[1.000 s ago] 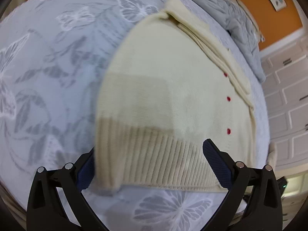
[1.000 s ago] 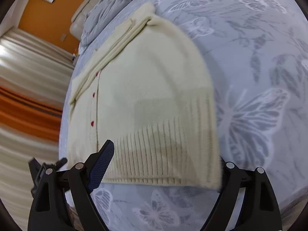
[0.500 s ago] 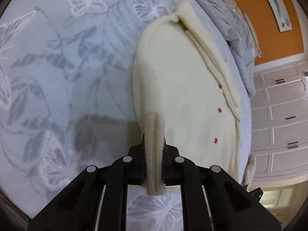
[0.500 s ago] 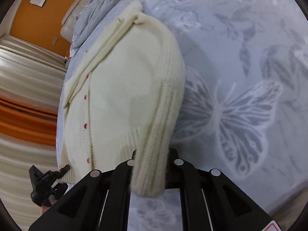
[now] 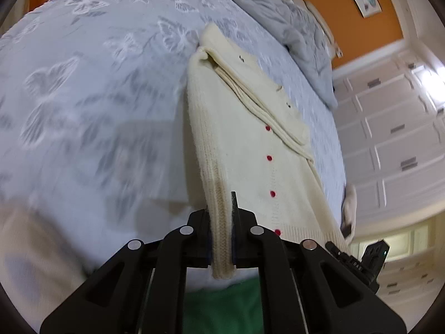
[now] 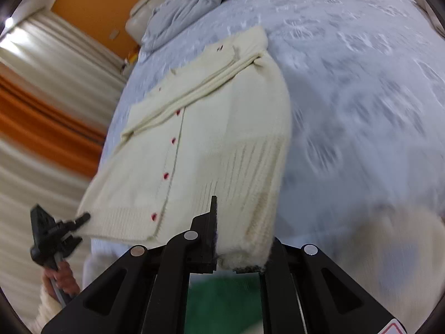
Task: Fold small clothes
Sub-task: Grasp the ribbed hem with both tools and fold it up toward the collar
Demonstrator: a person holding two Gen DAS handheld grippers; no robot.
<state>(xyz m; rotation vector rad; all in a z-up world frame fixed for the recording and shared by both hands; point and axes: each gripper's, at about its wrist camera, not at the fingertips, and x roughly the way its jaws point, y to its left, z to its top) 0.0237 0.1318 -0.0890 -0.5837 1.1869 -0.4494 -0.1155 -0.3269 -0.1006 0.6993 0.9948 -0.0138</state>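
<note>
Our left gripper (image 5: 221, 222) clenched on cream cardigan (image 5: 244, 150) hem at lower centre, our right gripper (image 6: 239, 239) likewise, butterfly bedspread (image 5: 83, 97) beneath.

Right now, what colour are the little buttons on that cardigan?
Red, on the cream cardigan; the buttons show clearest in the left wrist view.

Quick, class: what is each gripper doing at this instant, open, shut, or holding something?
Left gripper: shut on the ribbed hem of the cream cardigan.
Right gripper: shut on the same cardigan's hem at the other corner.
</note>
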